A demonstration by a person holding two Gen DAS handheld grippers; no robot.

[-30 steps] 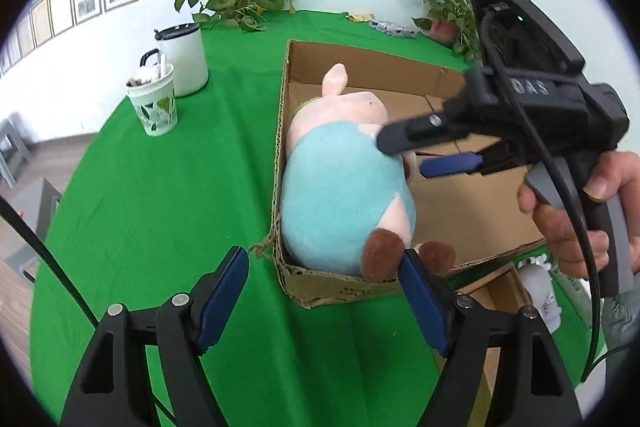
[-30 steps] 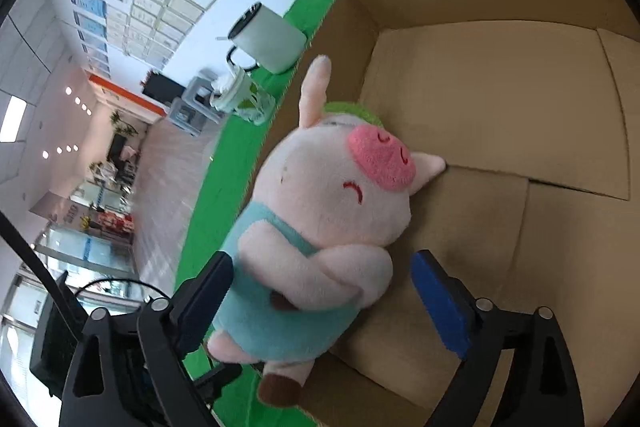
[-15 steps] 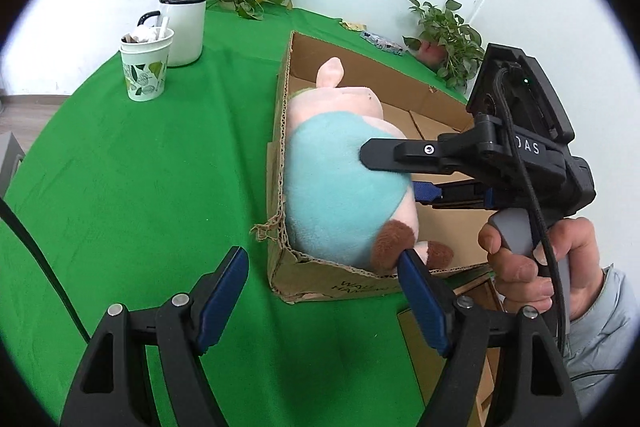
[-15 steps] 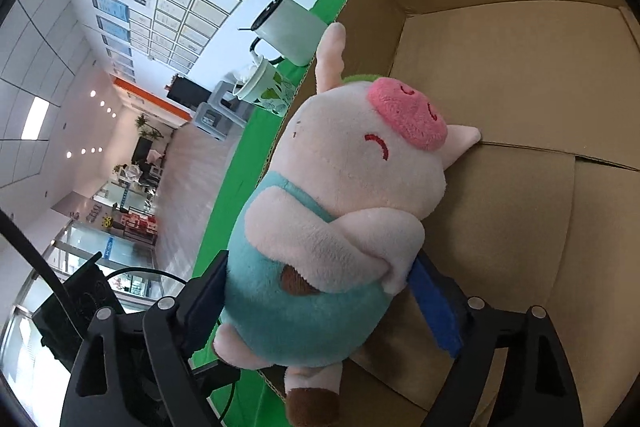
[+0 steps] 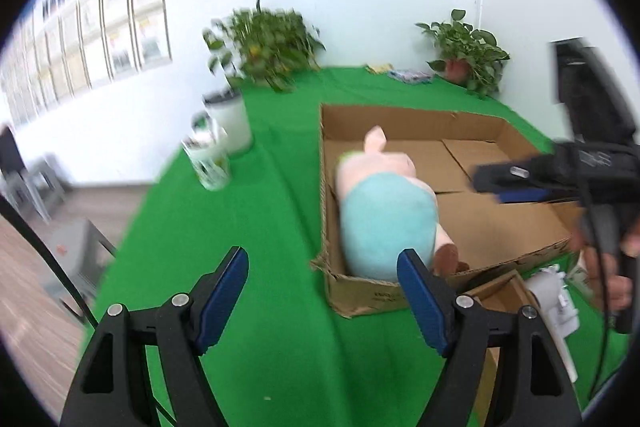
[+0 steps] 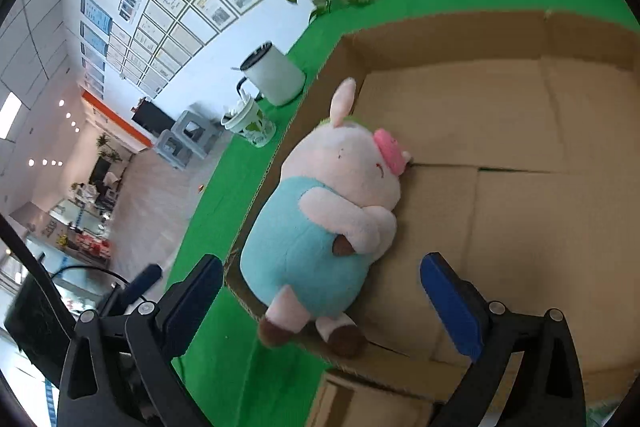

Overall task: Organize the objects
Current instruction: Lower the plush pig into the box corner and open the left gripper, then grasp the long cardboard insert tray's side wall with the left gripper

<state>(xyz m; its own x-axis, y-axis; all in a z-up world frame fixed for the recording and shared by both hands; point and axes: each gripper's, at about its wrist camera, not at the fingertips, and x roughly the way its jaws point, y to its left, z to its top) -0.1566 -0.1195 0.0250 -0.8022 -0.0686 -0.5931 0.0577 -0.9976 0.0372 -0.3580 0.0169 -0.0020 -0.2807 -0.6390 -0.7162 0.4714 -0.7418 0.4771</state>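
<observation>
A plush pig [image 5: 384,219] in a light blue outfit lies on its side in the open cardboard box [image 5: 412,115], against the left wall. In the right wrist view the plush pig [image 6: 320,227] shows beyond my right gripper [image 6: 322,267]. Its jaws are opening wide and the pads stand clear of the toy. The cardboard box [image 6: 440,35] floor to the right of the pig is bare. My left gripper [image 5: 322,263] is open and holds nothing, hovering over the green cloth before the box's near left corner. My right gripper [image 5: 486,183] hangs over the box's right half.
A white lidded mug [image 5: 232,123] and a patterned paper cup [image 5: 210,163] stand on the green cloth left of the box. Potted plants [image 5: 264,43] line the back edge. A smaller box [image 5: 496,291] and a white toy [image 5: 556,303] sit at the front right, near a hand [image 5: 608,267].
The right gripper's jaws, close around the pig half a second ago, have spread and drawn back from it. Both grippers have pulled back and risen; the pig stays in the box.
</observation>
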